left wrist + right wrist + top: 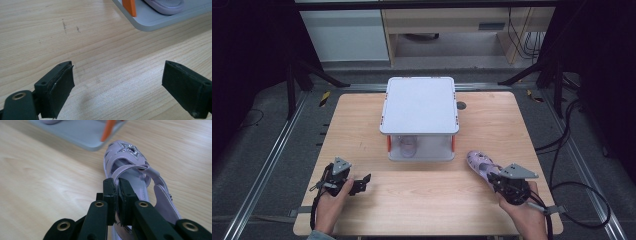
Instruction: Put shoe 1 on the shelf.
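A lilac child's sandal (479,163) lies on the wooden tabletop (422,195) just off the front right corner of a grey two-tier shoe rack (419,105), its heel end clamped in the right hand-held gripper (498,178), which a hand (524,212) holds near the tabletop's front right. The right gripper view shows the detail: the two black jaws are pressed almost together on the sandal's (140,173) side strap, with a glittery star cut-out on the toe pointing toward the rack's lower tray (75,132) and one of its orange posts (108,130). At front left, the left hand-held gripper (361,182) rests low over bare wood with its jaws spread wide and nothing between them, well apart from the sandal. Its own view looks across the tabletop (75,37) to a corner of the rack's tray (160,20), where a second lilac shoe (166,5) sits behind an orange post (130,7). From the high view that second shoe (408,146) is a faint shape under the top shelf.
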The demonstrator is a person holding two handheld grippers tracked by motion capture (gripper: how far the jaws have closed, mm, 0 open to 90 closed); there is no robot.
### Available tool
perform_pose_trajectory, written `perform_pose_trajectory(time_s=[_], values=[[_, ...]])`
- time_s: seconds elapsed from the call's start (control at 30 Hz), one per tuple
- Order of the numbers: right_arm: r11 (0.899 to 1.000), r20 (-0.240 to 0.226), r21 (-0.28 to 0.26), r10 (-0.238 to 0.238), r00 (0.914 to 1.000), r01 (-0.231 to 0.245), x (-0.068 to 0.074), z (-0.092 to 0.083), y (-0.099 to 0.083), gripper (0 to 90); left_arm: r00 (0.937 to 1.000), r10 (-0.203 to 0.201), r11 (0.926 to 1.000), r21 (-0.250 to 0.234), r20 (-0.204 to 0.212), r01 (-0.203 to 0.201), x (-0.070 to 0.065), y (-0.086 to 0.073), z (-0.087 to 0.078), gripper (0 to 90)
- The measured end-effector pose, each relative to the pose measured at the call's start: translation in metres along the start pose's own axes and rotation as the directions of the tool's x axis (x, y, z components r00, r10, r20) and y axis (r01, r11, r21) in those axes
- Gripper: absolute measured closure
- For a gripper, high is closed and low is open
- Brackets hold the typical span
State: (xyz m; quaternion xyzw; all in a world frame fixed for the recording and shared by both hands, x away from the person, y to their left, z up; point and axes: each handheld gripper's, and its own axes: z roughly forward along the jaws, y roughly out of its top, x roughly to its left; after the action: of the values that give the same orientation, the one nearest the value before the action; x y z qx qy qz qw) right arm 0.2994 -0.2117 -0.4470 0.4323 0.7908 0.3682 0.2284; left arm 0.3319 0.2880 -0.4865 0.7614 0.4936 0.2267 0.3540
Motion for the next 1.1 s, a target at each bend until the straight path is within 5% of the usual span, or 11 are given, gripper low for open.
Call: perform_pose_trajectory(time_s=[0.53, 1.1], values=[[0.993, -0.159, -0.01, -0.116, 0.9804, 0.116, 0.081, 0.019, 0.019, 85.4, 1.0, -0.005, 1.0, 0.0, 0.005, 0.005, 0.0, 0.0, 0.001, 9.5], [0.989, -0.258, 0.009, -0.137, 0.9564, 0.144, 0.137, 0.049, 0.02, 83.6, 0.9999, -0.004, 1.0, -0.001, 0.009, 0.004, 0.0, 0.0, 0.0, 9.5]])
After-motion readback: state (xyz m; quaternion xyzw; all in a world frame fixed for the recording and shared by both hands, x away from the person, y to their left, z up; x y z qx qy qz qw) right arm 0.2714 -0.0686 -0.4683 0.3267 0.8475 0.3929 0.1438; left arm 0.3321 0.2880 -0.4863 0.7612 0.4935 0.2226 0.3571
